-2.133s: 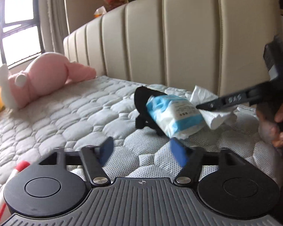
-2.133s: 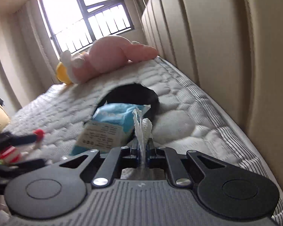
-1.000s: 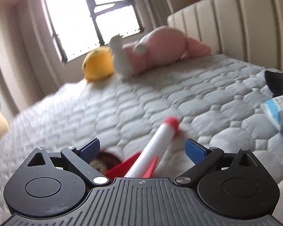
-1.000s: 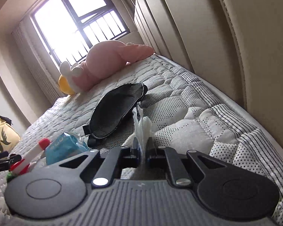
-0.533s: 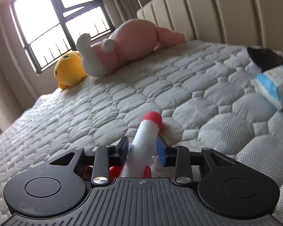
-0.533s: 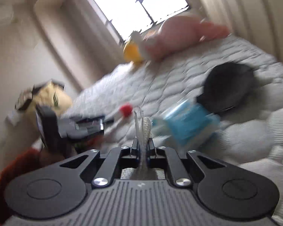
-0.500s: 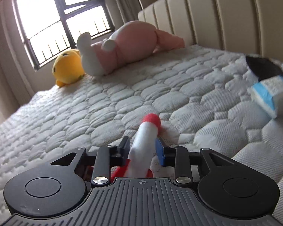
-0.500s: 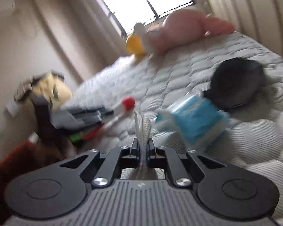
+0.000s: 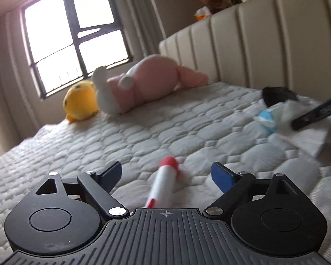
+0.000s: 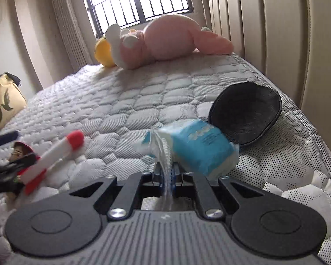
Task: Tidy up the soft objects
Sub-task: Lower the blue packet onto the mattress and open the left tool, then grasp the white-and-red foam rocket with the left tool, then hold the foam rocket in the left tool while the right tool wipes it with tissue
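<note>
Cataloguing: soft things on my mattress [image 9: 143, 132], as they lie.
Left tongs [image 9: 166, 174]: spread wide. Half a second ago they were pressed on the rocket plush; now it is let go.
Rocket plush [image 9: 163, 185]: lying on the quilt between my left fingers, red nose toward 12 o'clock, touching neither pad.
Right tongs [image 10: 165, 172]: pressed together, pinching the tissue [image 10: 163, 154], as in every earlier frame.
Tissue pack [image 10: 196, 145]: blue, at 1 o'clock of my right tongs, resting against the black eye mask [image 10: 245, 114].
Pink plush [image 9: 147, 84]: far end, 12 o'clock, by the window; yellow plush [image 9: 80, 101] just beside it.
Meaning: the rocket seems set down near the pack and mask, so a group may be forming here; the tissue remains in hand.
</note>
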Tool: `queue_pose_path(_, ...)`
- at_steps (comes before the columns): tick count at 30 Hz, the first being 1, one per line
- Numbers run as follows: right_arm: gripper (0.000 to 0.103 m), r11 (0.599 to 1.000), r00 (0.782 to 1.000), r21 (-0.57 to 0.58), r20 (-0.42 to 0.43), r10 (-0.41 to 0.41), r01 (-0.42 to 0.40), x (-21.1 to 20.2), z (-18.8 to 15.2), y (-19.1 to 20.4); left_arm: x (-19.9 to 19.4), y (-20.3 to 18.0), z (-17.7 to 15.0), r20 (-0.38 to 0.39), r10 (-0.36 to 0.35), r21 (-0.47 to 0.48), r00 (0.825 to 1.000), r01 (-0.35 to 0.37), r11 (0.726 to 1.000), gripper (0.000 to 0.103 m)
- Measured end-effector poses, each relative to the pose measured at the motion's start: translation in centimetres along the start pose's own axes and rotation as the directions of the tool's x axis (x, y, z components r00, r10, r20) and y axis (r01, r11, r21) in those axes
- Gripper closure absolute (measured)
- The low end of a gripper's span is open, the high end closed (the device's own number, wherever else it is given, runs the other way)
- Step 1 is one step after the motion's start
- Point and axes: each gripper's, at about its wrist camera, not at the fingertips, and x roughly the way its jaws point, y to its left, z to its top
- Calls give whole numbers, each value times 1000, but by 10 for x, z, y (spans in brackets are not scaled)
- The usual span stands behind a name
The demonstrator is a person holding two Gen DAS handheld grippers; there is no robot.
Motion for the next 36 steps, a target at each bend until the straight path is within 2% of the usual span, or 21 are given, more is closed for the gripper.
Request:
queue_pose_path(2, 95, 999, 999, -3, 7, 36, -35, -9, -4, 3, 26, 12, 1, -83, -20, -57, 996, 15, 998, 12)
queue_pose_path(4, 95, 997, 997, -4, 10, 73, -73, -17, -7, 7, 52, 20, 0, -164, -61, -108, 985, 44, 993, 30)
queue_pose_path(5, 95, 996, 996, -3, 12, 91, -91, -21, -8, 10, 61, 19, -1, -190, -74, -107, 979, 55, 993, 46)
queue_pose_path(6, 95, 994, 994, -1, 16, 106, -106, -25, -8, 12, 62, 17, -1, -195, -99, -107, 976, 79, 991, 56)
queue_pose_path(8, 95, 992, 991, 1, 31, 128, -128, -34, -6, 15, 51, 13, 0, -169, -166, -109, 971, 149, 983, 68)
queue_pose_path(12, 95, 987, 984, -19, 79, 160, -159, -55, 3, 22, 24, 2, 3, -112, -305, -97, 946, 295, 951, 70)
queue_pose_path(14, 95, 982, 977, -27, 99, 191, -189, -62, 9, 28, -2, -18, -1, -85, -349, -18, 933, 349, 937, 70)
queue_pose_path(15, 95, 977, 973, -30, 95, 211, -209, -60, 11, 34, -14, -30, -4, -75, -366, 28, 927, 369, 929, 67)
queue_pose_path(17, 95, 968, 964, -37, 86, 252, -249, -56, 16, 46, -28, -47, -14, -79, -352, 86, 933, 358, 930, 61)
queue_pose_path(19, 95, 966, 967, -85, 56, 248, -243, -46, 10, 68, -40, -58, -25, -76, -315, 121, 946, 322, 939, 45)
queue_pose_path(21, 95, 951, 959, -133, 13, 283, -279, -37, 2, 89, -53, -55, -34, -44, -263, 100, 964, 267, 959, 9)
queue_pose_path(22, 95, 938, 950, -151, -12, 313, -311, -32, -2, 99, -58, -52, -39, -34, -247, 69, 968, 249, 966, 7)
queue_pose_path(24, 95, 894, 910, -171, -93, 405, -415, -20, -11, 120, -60, -46, -47, -52, -244, 4, 968, 245, 970, 8)
queue_pose_path(27, 95, 844, 870, -226, -217, 443, -486, 5, -23, 145, -55, -45, -55, -89, -248, -48, 965, 244, 968, 8)
queue_pose_path(30, 94, 874, 913, -277, -205, 353, -400, 19, -24, 145, -51, -46, -59, -105, -257, -80, 961, 250, 965, 8)
queue_pose_path(32, 94, 909, 936, -240, -176, 304, -340, 25, -14, 130, -50, -47, -59, -103, -266, -89, 958, 258, 962, 9)
queue_pose_path(33, 94, 924, 945, -215, -162, 285, -316, 26, -11, 121, -49, -48, -59, -102, -271, -94, 957, 262, 961, 14)
queue_pose_path(36, 94, 960, 976, -191, -113, 186, -205, 26, -1, 98, -47, -50, -59, -99, -283, -107, 954, 272, 956, 18)
